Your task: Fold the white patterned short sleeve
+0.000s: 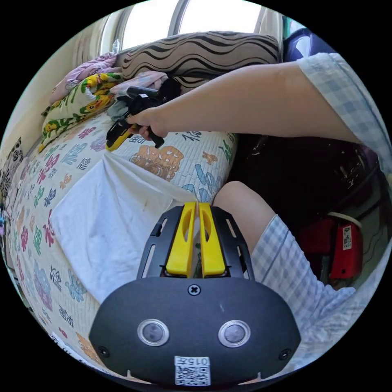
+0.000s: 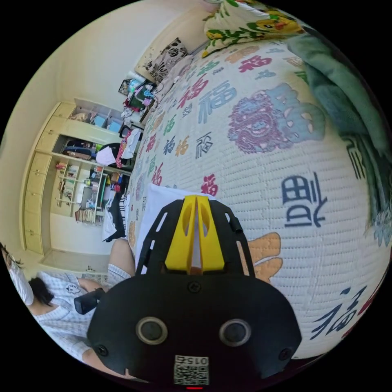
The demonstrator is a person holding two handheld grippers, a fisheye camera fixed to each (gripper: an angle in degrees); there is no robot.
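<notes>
Left gripper view: the white short sleeve (image 1: pixel 102 220) lies on a bed (image 1: pixel 53 163) with a character-printed quilt; the left gripper (image 1: pixel 197 208) pinches its edge, the right gripper's (image 2: pixel 196 204) fingers likewise closed on white cloth. Shelves (image 2: pixel 77 179) line the wall.

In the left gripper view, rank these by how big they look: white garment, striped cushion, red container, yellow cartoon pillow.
1. white garment
2. striped cushion
3. yellow cartoon pillow and red container: look alike, and their differing nearness to the camera leaves the order unsure.

White shirt (image 1: pixel 102 220) on cream quilt (image 1: pixel 73 159) w/ multicolour characters; yellow tongs (image 1: pixel 197 204), black frames.
</notes>
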